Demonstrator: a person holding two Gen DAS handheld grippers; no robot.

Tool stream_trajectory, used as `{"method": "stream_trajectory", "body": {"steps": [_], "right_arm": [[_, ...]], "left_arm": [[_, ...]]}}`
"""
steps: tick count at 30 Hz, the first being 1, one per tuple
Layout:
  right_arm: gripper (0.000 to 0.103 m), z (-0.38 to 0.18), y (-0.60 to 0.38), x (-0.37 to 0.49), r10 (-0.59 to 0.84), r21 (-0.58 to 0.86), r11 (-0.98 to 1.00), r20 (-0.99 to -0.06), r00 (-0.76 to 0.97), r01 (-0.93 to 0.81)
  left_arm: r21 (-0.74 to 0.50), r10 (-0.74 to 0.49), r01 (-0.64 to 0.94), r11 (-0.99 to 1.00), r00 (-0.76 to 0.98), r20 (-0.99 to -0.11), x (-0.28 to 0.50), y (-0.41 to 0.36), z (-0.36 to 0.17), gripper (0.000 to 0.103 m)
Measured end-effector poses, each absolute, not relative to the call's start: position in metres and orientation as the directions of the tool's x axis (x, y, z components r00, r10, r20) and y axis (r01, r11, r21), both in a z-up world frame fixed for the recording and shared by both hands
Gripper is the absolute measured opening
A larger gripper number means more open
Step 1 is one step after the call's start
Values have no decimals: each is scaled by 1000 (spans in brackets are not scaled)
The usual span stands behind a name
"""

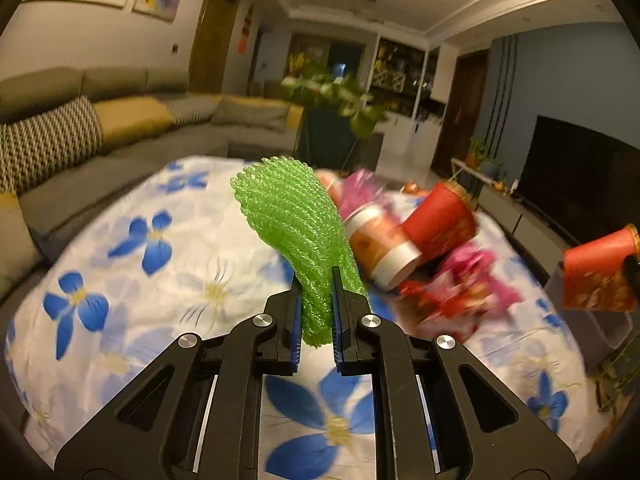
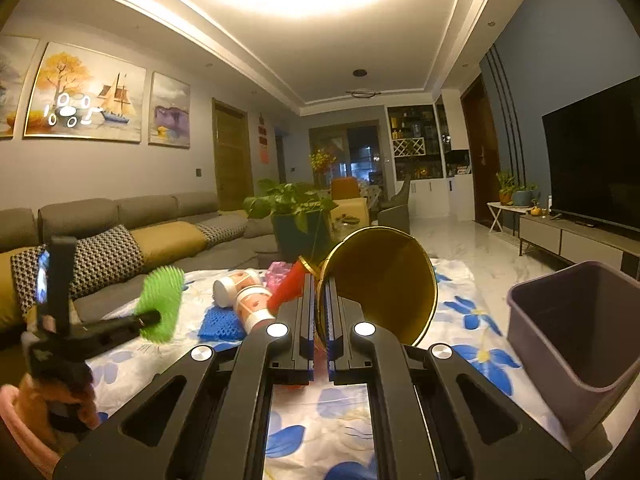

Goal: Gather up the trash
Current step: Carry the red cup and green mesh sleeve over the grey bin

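Note:
My left gripper (image 1: 316,278) is shut on the lower end of a green foam net sleeve (image 1: 288,216), which stands up above the flower-print tablecloth (image 1: 120,280). The same green net (image 2: 160,304) appears at the left of the right wrist view, held in the left gripper (image 2: 148,318). My right gripper (image 2: 319,278) is shut on the rim of a red paper cup with a gold inside (image 2: 384,280), lifted above the table. This red cup (image 1: 596,276) also shows at the right edge of the left wrist view. A grey trash bin (image 2: 576,340) stands open to the right.
Loose trash lies mid-table: two paper cups (image 2: 240,288), a blue foam net (image 2: 222,322), a red cup (image 1: 440,220) and pink wrappers (image 1: 472,268). A sofa (image 2: 120,240) runs along the left, a potted plant (image 2: 296,208) stands behind the table, and a TV (image 2: 596,152) is on the right.

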State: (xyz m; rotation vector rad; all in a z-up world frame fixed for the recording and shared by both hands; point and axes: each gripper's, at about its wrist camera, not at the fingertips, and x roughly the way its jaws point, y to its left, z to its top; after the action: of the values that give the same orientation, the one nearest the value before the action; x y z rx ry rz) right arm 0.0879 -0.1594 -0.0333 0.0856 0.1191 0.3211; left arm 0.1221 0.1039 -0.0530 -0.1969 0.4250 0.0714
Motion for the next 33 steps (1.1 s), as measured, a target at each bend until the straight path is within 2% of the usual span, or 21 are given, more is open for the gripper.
{"method": "stream_trajectory", "body": {"steps": [6, 12, 21, 27, 33], "right_arm": [[5, -31, -187, 78, 274, 111, 958, -84, 958, -264], [5, -28, -224, 70, 193, 102, 977, -61, 979, -186], [5, -26, -287, 66, 3, 83, 997, -42, 999, 1], [5, -28, -327, 63, -120, 82, 989, -36, 992, 123], [5, -37, -351, 68, -173, 100, 979, -61, 983, 178]], "left_arm": [[-149, -5, -49, 988, 940, -342, 115, 65, -22, 11], [-104, -97, 69, 992, 951, -293, 115, 6, 0, 11], [-26, -368, 373, 928, 898, -240, 120, -117, 13, 11], [-38, -481, 486, 873, 844, -237, 134, -180, 8, 11], [-55, -552, 557, 829, 798, -243, 151, -215, -7, 12]]}}
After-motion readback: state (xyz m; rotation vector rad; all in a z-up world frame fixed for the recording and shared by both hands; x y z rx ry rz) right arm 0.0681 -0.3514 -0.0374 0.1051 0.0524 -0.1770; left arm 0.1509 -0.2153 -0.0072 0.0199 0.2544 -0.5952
